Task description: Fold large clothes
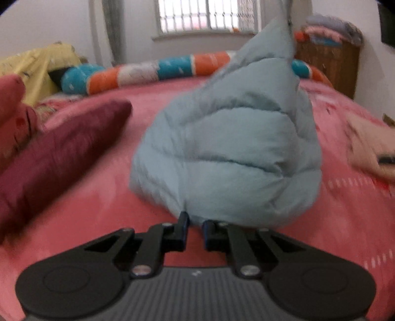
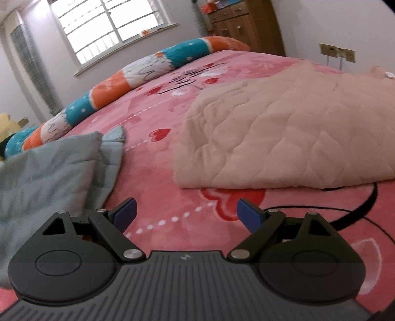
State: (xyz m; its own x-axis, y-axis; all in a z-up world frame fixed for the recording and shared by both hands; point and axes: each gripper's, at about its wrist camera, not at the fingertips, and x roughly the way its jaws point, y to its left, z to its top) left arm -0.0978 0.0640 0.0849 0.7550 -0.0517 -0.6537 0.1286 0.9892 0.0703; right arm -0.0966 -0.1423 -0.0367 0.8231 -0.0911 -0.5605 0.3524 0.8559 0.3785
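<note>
Two claws show: the left claw (image 1: 193, 223), at bottom centre, pinches the pale blue quilted jacket (image 1: 229, 138), while the right claw (image 2: 186, 213) gapes empty over the pink bed (image 2: 167, 172).

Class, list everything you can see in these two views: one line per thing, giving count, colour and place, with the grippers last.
Padded jacket: one, pale blue, pinched up off the bed.
Quilted garment: one, peach, folded on the bed.
Maroon garment: one, lying at the left.
Bolster: one, teal, orange and white, along the far edge.
Bedspread: one, pink with hearts.
Cabinet: one, wooden, by the wall.
Window: one, barred.
Left gripper: shut on the jacket.
Right gripper: open, empty.
</note>
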